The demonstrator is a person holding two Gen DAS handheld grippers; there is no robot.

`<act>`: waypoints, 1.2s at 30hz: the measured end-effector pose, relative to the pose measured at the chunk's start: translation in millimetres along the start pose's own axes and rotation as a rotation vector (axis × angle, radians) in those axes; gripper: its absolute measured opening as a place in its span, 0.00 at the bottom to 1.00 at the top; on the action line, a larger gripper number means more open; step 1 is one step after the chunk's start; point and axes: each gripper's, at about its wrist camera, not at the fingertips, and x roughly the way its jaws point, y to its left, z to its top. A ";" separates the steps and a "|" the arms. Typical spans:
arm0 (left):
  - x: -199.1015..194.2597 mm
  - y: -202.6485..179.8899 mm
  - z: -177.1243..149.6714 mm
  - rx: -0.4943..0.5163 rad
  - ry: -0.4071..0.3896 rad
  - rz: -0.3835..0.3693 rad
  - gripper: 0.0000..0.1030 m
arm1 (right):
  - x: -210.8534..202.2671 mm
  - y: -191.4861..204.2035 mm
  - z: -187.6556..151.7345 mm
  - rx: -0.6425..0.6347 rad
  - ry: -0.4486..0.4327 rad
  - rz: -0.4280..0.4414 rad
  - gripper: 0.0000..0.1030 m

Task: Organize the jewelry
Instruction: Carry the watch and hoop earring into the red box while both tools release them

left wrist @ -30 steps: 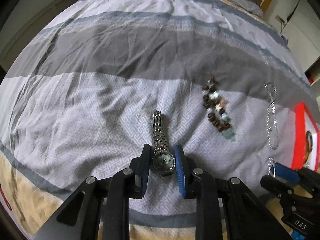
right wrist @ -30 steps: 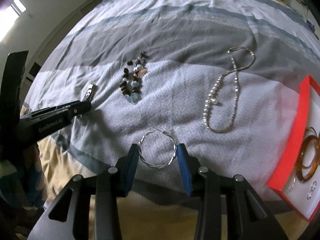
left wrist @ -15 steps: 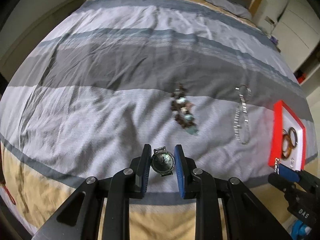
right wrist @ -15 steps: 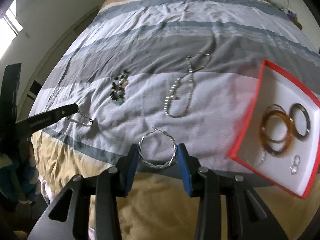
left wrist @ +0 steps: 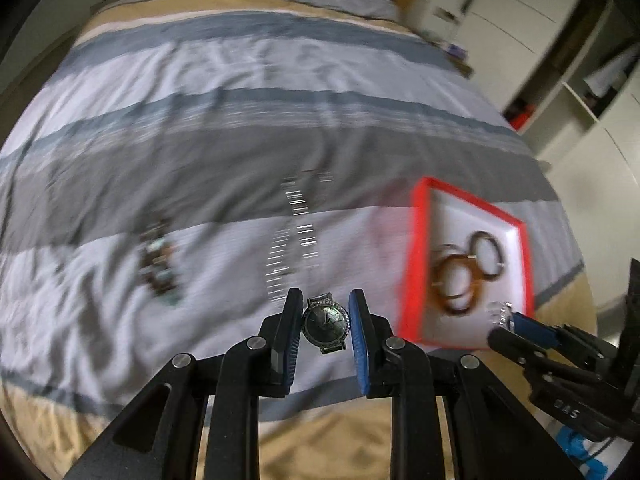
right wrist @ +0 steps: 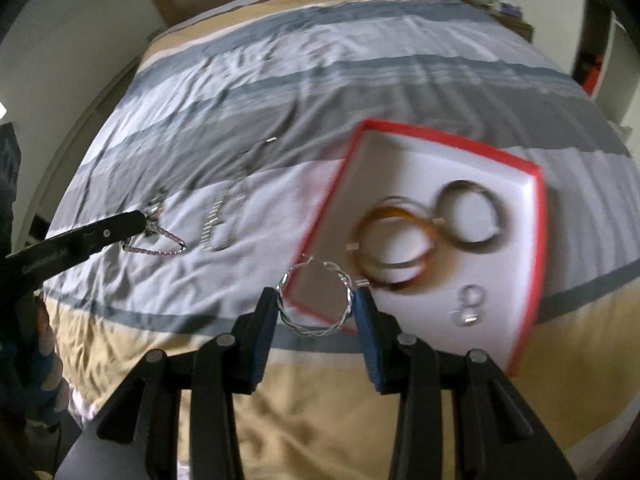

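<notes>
My left gripper (left wrist: pixel 325 300) is shut on a silver watch (left wrist: pixel 324 320), pinching its round dark face above the bed. Its strap (right wrist: pixel 156 245) hangs below the left gripper in the right wrist view. My right gripper (right wrist: pixel 315 297) is shut on a twisted silver hoop (right wrist: pixel 320 331) and hovers over the near left corner of a red-rimmed white box (right wrist: pixel 444 142). That box (left wrist: pixel 416 264) holds brown bangles (right wrist: pixel 394 248) and a small silver pair of earrings (right wrist: pixel 470 306). In the left wrist view the right gripper (left wrist: pixel 516 326) shows at the box's near edge.
On the striped bedcover lie a blurred beaded bracelet (left wrist: pixel 158 264) and a silver bead necklace (left wrist: pixel 296 232), both left of the box. A gloved hand (right wrist: pixel 40 380) holds the left tool. A wooden headboard and white cupboards stand beyond the bed.
Both grippers have risen and swung right toward the red box, each carrying its piece. The watch has come off the bedcover. The box now looms large and the picture is blurred by motion.
</notes>
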 end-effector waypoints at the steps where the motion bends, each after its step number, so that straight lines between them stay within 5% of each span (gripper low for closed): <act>1: 4.0 -11.6 3.8 0.013 0.001 -0.016 0.23 | -0.8 -7.6 2.4 0.007 -0.004 -0.008 0.36; 8: 48.0 -95.4 40.1 0.135 0.011 -0.110 0.23 | 12.0 -56.8 27.4 0.030 -0.017 -0.047 0.36; 14: 112.6 -138.0 69.4 0.199 0.040 -0.101 0.23 | 47.2 -90.4 45.4 0.030 0.009 -0.063 0.36; 25: 184.1 -138.9 74.0 0.220 0.117 -0.018 0.23 | 89.9 -122.0 52.4 0.042 0.057 -0.072 0.37; 36: 188.3 -136.1 70.3 0.229 0.119 -0.025 0.29 | 92.3 -118.6 56.8 0.001 0.064 -0.098 0.40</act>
